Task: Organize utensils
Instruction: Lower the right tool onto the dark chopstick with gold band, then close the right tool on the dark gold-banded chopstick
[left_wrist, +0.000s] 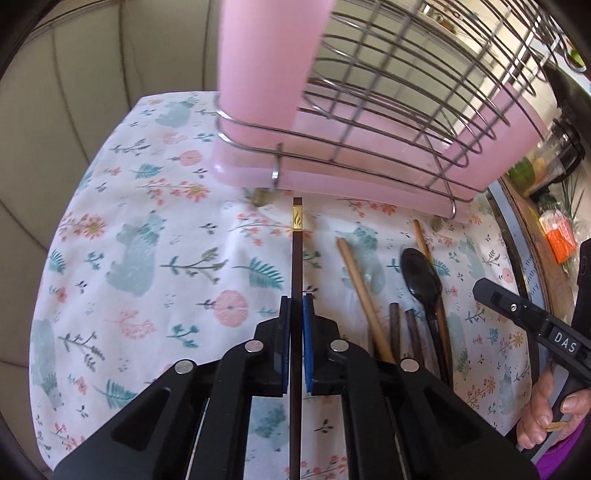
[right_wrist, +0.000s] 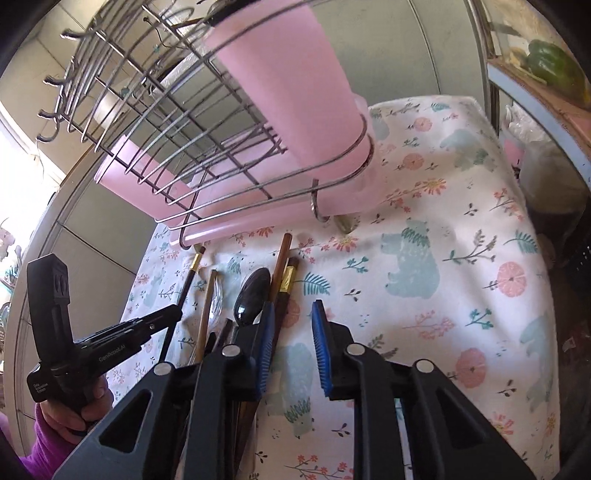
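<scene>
Tabletop (left_wrist: 122, 206) under a white cloth printed with pale blue bears, pink flowers and green fronds. Pale tiled wall behind it, from 9 to 12 o'clock in my left view. At 3 o'clock a ledge with a green pepper (right_wrist: 552, 64) and an orange packet (left_wrist: 559, 236).

Wire rack (left_wrist: 388, 107) with pink tray and a pink cup-shaped holder (left_wrist: 269, 62) stands at the far side of the cloth, filling 12 to 2 o'clock in the left view, 10 to 12 in the right. Its feet rest on the cloth.

Loose utensils lie in a bunch on the cloth in front of the rack: a black spoon (left_wrist: 421, 277), bowl up, light wooden chopsticks (left_wrist: 364, 295) just beside it, darker sticks (left_wrist: 395, 325) alongside. In the right view another gold-banded dark chopstick (right_wrist: 286, 280) lies touching the bunch at its right edge.

My left tongs (left_wrist: 296, 306) are clenched on a dark chopstick with a gold band (left_wrist: 297, 258); it runs straight ahead toward 12 o'clock, its gold end stopping just short of the rack's base. From the right view this chopstick slants over the cloth, left of the bunch.

My right tongs (right_wrist: 293, 332) stand released, blue pads apart, nothing between them; the left pad sits over the bunch's right edge. The bare hand (left_wrist: 550, 413) gripping their handle shows at 4 o'clock in the left view.
</scene>
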